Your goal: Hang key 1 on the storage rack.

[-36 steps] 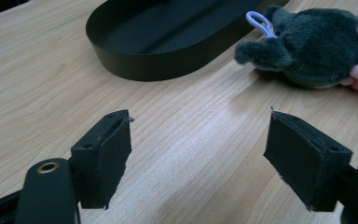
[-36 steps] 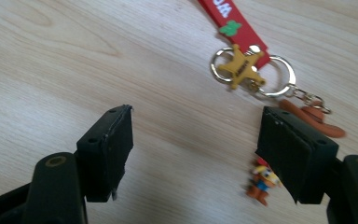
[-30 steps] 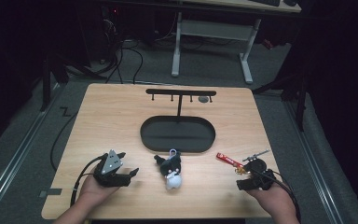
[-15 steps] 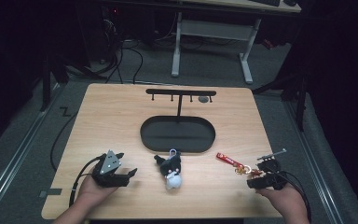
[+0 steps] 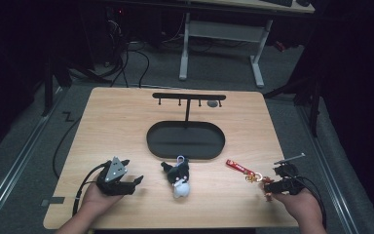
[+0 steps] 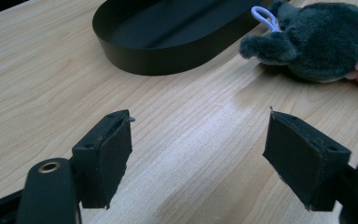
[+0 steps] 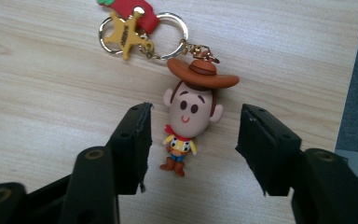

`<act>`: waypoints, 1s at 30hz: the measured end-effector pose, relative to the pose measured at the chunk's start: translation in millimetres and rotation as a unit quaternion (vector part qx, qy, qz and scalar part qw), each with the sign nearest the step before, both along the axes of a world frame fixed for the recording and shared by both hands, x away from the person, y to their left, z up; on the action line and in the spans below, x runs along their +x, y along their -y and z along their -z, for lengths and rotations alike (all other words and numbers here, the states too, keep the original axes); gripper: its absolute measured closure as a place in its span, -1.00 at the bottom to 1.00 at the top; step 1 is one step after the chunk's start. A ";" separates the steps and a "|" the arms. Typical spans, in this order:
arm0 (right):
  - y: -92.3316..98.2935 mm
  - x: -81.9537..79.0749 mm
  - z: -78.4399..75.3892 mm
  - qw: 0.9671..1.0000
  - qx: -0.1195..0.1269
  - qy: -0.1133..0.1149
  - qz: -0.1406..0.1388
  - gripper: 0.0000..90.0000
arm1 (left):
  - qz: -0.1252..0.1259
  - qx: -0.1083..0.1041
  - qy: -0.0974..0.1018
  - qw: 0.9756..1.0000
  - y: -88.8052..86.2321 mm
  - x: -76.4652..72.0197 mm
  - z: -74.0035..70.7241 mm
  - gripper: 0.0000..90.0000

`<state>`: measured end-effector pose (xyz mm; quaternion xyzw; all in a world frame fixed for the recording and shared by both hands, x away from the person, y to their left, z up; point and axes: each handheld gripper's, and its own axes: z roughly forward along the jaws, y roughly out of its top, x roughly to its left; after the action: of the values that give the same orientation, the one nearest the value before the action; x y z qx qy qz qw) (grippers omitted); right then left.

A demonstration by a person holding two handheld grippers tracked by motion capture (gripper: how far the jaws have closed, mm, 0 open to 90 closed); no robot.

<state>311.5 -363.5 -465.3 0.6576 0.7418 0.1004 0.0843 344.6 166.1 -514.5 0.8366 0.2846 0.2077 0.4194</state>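
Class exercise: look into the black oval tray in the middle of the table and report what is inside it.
Nothing lies inside the black oval tray; only the stand's post rises from its far side. The near wall covers a strip of the floor in the left gripper view.

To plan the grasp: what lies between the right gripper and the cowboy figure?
Nothing: in the right gripper view the cowboy figure sits between the right gripper jaws, untouched.

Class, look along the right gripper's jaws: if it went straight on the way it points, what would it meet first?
The right gripper would first meet the cowboy figure of the keychain, which lies on the table between its jaws. The pads have just been closing but stand apart from it. Past the figure lie the ring and star charm.
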 end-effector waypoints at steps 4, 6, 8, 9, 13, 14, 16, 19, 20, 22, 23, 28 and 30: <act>2.7 1.2 7.6 1.000 0.007 -0.008 0.018 0.06 | 0.003 0.000 0.000 1.000 0.2 0.1 -0.1 -0.48; 3.9 2.4 11.0 1.000 0.005 -0.006 0.028 0.05 | 0.002 0.000 0.000 1.000 0.0 0.2 0.1 -0.48; 4.9 4.1 13.1 0.999 0.008 -0.007 0.032 0.05 | 0.000 -0.003 0.002 1.000 -1.3 0.2 -0.7 -0.48; 4.7 4.9 13.8 0.999 0.007 -0.008 0.033 0.05 | -0.001 -0.005 0.003 1.000 -1.9 0.3 -0.9 -0.48; 3.4 8.3 15.1 0.999 0.008 -0.012 0.033 0.13 | -0.005 -0.006 0.003 1.000 -3.9 0.6 -1.3 -0.47; 3.1 9.2 15.7 0.999 0.009 -0.011 0.032 0.15 | -0.004 -0.006 0.003 1.000 -3.8 0.7 -1.2 -0.47; 3.1 11.2 17.4 0.999 0.011 -0.014 0.035 0.17 | -0.003 -0.004 0.002 1.000 -3.3 0.5 -0.9 -0.47; 2.0 12.8 21.0 0.999 0.015 -0.017 0.036 0.20 | -0.001 -0.002 0.003 1.000 -2.2 0.1 -0.7 -0.47; 1.2 13.1 21.9 0.999 0.014 -0.019 0.036 0.20 | 0.000 -0.002 0.004 1.000 -2.1 0.1 -0.8 -0.47; -0.9 13.6 23.5 0.999 0.013 -0.019 0.032 0.24 | 0.000 -0.002 0.003 1.000 -2.2 0.0 -1.0 -0.47; -1.7 13.9 23.6 0.999 0.010 -0.018 0.029 0.26 | -0.001 -0.002 0.003 1.000 -2.1 0.2 -0.8 -0.47; -6.3 17.8 23.2 1.000 0.003 -0.021 0.019 0.43 | -0.001 -0.002 0.003 1.000 -2.6 -0.5 -1.0 -0.47; -9.0 19.2 23.3 1.000 -0.003 -0.020 0.016 0.47 | -0.001 -0.002 0.001 1.000 -2.9 -0.3 -0.9 -0.47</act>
<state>330.7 -354.5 -488.5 0.6707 0.7333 0.0835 0.0734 344.3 168.9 -513.5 0.8353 0.2850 0.2085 0.4214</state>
